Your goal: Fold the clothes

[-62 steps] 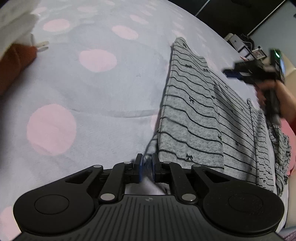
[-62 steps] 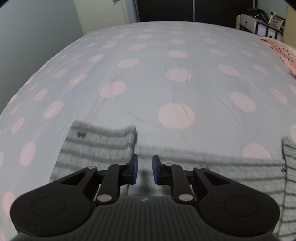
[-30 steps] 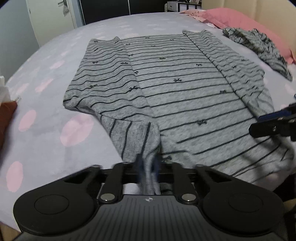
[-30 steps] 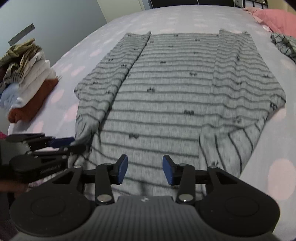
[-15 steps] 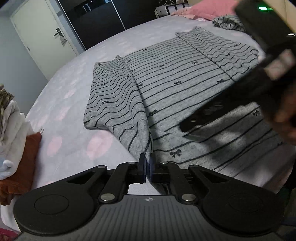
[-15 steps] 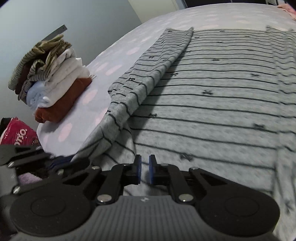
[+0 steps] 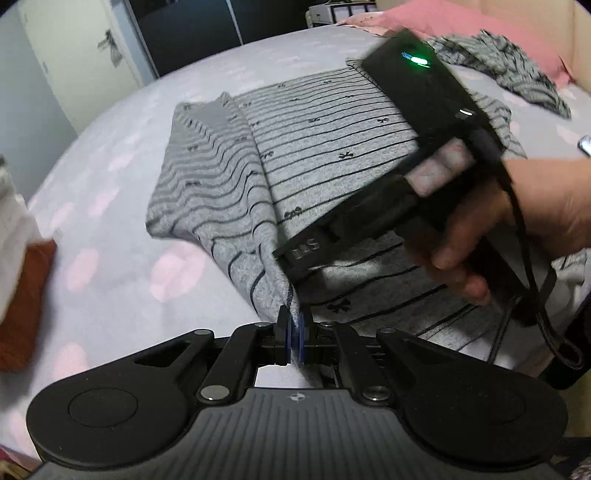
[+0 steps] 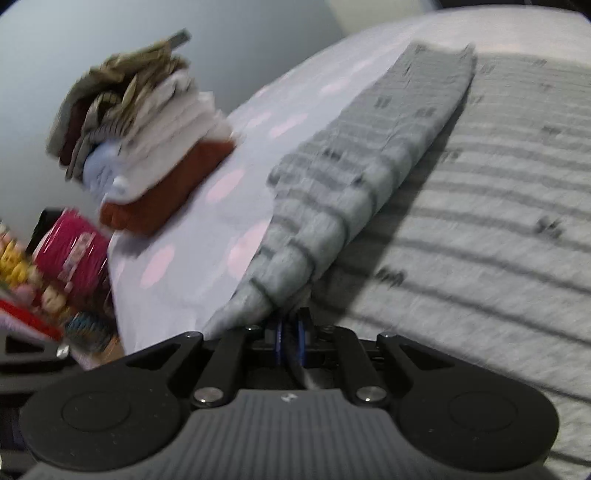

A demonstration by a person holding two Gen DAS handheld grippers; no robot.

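A grey shirt with thin black stripes and small bows (image 7: pixel 332 147) (image 8: pixel 480 221) lies spread on the bed. Its left sleeve (image 7: pixel 207 177) (image 8: pixel 369 147) is folded along the body and tapers toward me. My left gripper (image 7: pixel 293 332) is shut on the sleeve's end, and cloth shows between the blue pads. My right gripper (image 8: pixel 290 341) sits at the near tip of the same sleeve. Its jaws are almost together, with a strip of grey cloth between them. In the left wrist view a hand (image 7: pixel 517 229) holds that gripper's black housing (image 7: pixel 417 122) just right of mine.
A stack of folded clothes (image 8: pixel 147 147) on a rust-brown garment (image 7: pixel 22 295) stands left on the lilac sheet with pink dots (image 7: pixel 110 240). Another striped garment (image 7: pixel 517 66) lies by a pink pillow (image 7: pixel 480 22) at the back right. A pink packet (image 8: pixel 74 251) sits beyond the bed's left edge.
My right gripper swung left and down across the shirt to the sleeve's tip beside the left gripper, and its jaws went from wide open to nearly together. The left gripper kept its hold.
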